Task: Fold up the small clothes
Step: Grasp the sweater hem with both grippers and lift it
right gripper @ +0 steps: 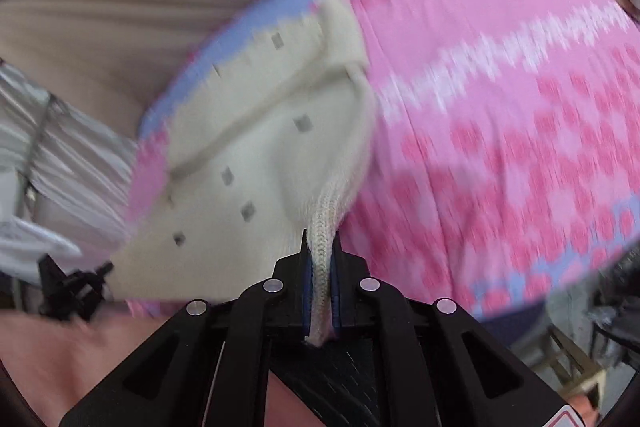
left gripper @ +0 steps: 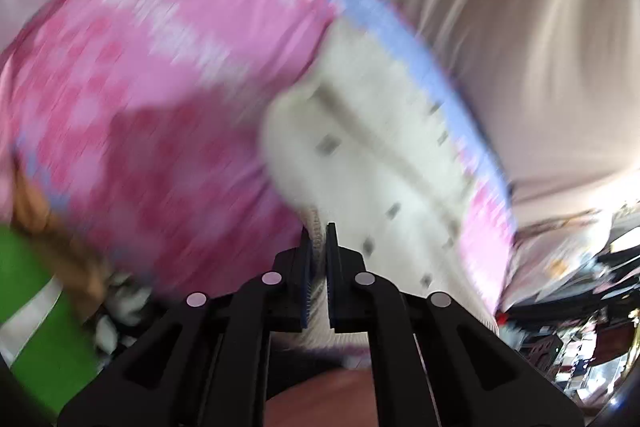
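A small cream knit garment (left gripper: 360,147) with little grey marks lies over a pink patterned cloth (left gripper: 140,87) with a lilac border. My left gripper (left gripper: 319,239) is shut on the garment's ribbed edge. In the right wrist view the same cream garment (right gripper: 248,147) spreads to the left over the pink cloth (right gripper: 500,107). My right gripper (right gripper: 320,247) is shut on its ribbed knit edge (right gripper: 325,227), which runs back between the fingers. Both views are motion-blurred.
A beige curtain (left gripper: 520,27) hangs behind. A green object (left gripper: 28,287) and a tan cloth (left gripper: 60,235) sit at the lower left. Dark clutter (left gripper: 580,307) is at the right. A black stand (right gripper: 72,287) and white fabric (right gripper: 60,147) are at the left.
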`<state>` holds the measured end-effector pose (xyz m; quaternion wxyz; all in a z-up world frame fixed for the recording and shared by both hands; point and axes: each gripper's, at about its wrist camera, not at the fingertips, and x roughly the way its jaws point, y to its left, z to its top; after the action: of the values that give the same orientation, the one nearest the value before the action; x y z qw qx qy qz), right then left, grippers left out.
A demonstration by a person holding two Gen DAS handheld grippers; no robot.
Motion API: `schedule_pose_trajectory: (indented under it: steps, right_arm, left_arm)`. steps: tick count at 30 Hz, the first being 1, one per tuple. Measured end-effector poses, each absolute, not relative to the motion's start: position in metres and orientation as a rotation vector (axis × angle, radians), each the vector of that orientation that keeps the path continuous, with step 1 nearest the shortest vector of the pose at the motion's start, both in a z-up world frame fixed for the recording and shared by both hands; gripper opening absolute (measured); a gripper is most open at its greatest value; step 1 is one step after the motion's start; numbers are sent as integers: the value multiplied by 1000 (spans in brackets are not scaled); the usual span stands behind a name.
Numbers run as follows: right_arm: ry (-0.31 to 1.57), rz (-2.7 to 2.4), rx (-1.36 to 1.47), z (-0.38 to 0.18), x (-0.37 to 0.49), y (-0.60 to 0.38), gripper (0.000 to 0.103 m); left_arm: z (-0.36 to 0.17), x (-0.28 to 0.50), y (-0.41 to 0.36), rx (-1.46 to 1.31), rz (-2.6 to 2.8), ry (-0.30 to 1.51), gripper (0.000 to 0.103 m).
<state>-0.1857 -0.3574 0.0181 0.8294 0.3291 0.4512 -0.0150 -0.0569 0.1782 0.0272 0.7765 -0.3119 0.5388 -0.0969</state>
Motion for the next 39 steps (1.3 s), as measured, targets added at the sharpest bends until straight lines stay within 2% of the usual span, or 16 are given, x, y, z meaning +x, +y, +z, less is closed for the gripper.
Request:
schedule_pose_trajectory:
  steps: [5, 9, 19, 28, 30, 35, 37, 38, 39]
  right_arm:
    - [749, -4, 789, 32, -99, -389, 6]
    - [704, -31, 789, 19, -30, -408, 6]
    - [789, -115, 840, -45, 100, -437, 6]
    - [923, -210, 864, -116, 156, -446, 8]
    - [931, -205, 904, -126, 160, -448, 11]
    - [843, -181, 983, -114, 148, -454, 16]
    - [827, -172, 931, -102, 143, -449, 21]
    - [814, -163, 904, -96, 140, -446, 23]
    - [803, -154, 868, -90, 139, -441, 28]
  left_arm:
    - [52, 29, 159, -677, -250, 992, 4]
    - [52, 93, 139, -643, -231, 918, 5]
    - [-6, 215, 97, -589, -149, 942, 5]
    - [-82, 280, 79, -560, -29, 1070, 5]
    - [-95, 291, 76, -547, -15, 1101, 6]
    - [-97, 303, 82, -591, 7, 1085, 13]
    - [-92, 302, 83, -584, 5, 1084, 31]
    - [-83, 298, 83, -553, 7, 1046, 36]
    - [-77, 295, 83, -523, 8, 1007, 46]
